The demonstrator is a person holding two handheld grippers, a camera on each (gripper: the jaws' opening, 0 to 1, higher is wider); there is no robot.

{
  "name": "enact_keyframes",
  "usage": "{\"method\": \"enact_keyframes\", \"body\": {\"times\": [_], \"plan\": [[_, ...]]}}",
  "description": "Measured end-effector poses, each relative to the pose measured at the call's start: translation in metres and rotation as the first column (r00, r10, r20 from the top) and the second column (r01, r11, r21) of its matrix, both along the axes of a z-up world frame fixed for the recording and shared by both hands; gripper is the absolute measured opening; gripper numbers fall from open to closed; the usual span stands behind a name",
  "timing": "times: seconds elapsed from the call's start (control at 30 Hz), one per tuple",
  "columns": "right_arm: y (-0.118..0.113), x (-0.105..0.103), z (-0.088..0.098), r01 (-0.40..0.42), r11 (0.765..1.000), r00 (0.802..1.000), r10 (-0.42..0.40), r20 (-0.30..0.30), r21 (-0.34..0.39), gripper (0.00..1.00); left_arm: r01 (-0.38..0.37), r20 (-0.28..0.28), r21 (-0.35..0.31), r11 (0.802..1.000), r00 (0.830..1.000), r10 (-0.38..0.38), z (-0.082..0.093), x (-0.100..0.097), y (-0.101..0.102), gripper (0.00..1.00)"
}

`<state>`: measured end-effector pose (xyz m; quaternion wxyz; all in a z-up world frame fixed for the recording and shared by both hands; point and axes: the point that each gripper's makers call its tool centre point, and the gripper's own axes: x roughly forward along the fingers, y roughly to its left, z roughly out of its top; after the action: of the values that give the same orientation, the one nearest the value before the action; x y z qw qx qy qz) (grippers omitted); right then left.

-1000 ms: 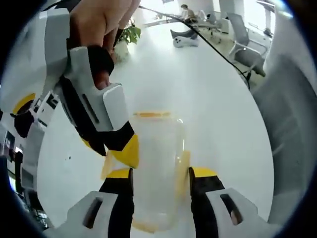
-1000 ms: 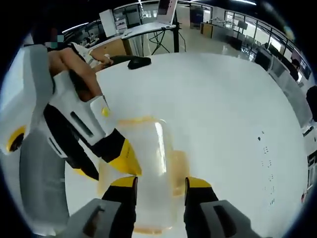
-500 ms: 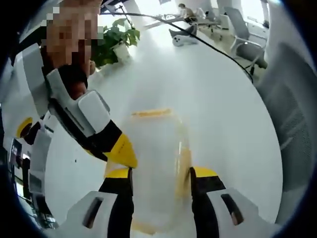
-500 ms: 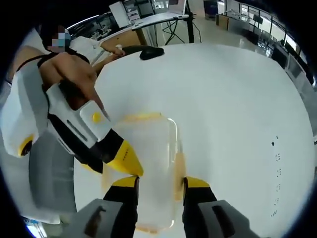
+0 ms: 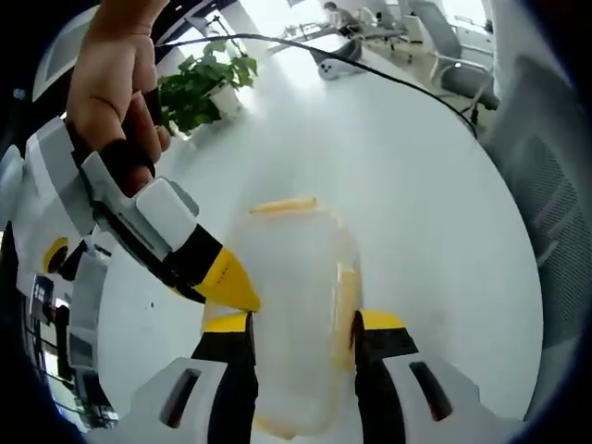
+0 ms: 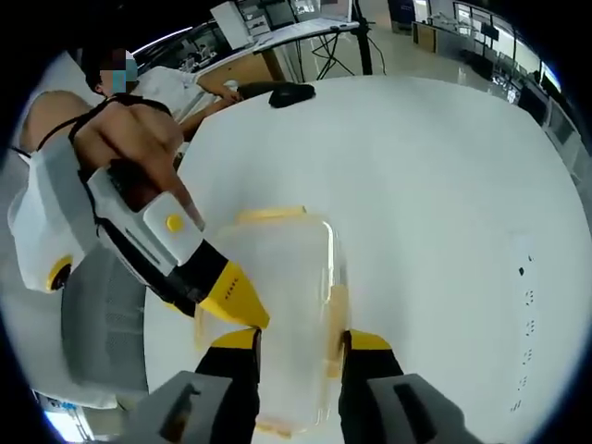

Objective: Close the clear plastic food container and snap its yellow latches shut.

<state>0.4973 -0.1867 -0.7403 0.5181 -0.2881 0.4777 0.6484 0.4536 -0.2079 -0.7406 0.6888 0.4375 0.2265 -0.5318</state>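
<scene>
Lying on the white tabletop [image 5: 416, 185], the clear plastic food container [image 5: 296, 305] sits with its lid on, and both grippers close in on it from opposite ends. In the left gripper view the left gripper [image 5: 301, 338] has its 2 yellow-tipped fingers [image 5: 227, 324] on either long side of the container, the walls touching or nearly touching both pads, so it appears to be gripping the container. A yellow latch [image 5: 283, 205] shows at the container's far end and another along the side by the right-hand finger [image 5: 347, 291]. The right gripper [image 5: 222, 282] comes in from the left of the container, a hand [image 5: 116, 83] around its body, its yellow tip against the container's near-left edge.

In the right gripper view the right gripper [image 6: 298, 347] likewise straddles the container [image 6: 277, 305], fingers [image 6: 365, 342] close against both long sides (whether they truly pinch it I cannot tell from the blurred clear walls). The far-end latch [image 6: 268, 215] lies flat against the lid edge. The left gripper [image 6: 227, 296] enters beside the container's left flank, held by a hand [image 6: 129, 139].

Beyond the container, a potted plant [image 5: 199, 83] and a black cable [image 5: 370, 69] rest on the tabletop, and a dark object [image 6: 282, 92] lies at the tabletop's far edge.
</scene>
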Motion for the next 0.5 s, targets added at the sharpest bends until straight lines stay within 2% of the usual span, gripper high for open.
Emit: {"method": "enact_keyframes", "body": {"times": [0.03, 0.07, 0.1, 0.5], "plan": [[-0.0100, 0.0103, -0.0008, 0.056, 0.997, 0.998, -0.054, 0.045, -0.060, 0.28, -0.007, -0.019, -0.012, 1.000, 1.000, 0.007, -0.0014, -0.0038, -0.0007, 0.37], [-0.0110, 0.0088, -0.0003, 0.000, 0.997, 1.000, 0.000, 0.009, -0.073, 0.28, 0.003, -0.017, -0.010, 1.000, 1.000, -0.003, -0.0001, -0.0039, -0.0008, 0.37], [-0.0112, 0.0088, -0.0025, -0.005, 0.997, 1.000, 0.005, 0.004, -0.078, 0.29, 0.006, -0.017, -0.010, 1.000, 1.000, -0.006, -0.0003, -0.0038, -0.0012, 0.37], [-0.0125, 0.0044, -0.0025, -0.004, 0.998, 1.000, 0.004, -0.001, -0.069, 0.31, 0.003, -0.008, -0.010, 1.000, 1.000, -0.003, 0.0002, -0.0036, -0.0031, 0.38]]}}
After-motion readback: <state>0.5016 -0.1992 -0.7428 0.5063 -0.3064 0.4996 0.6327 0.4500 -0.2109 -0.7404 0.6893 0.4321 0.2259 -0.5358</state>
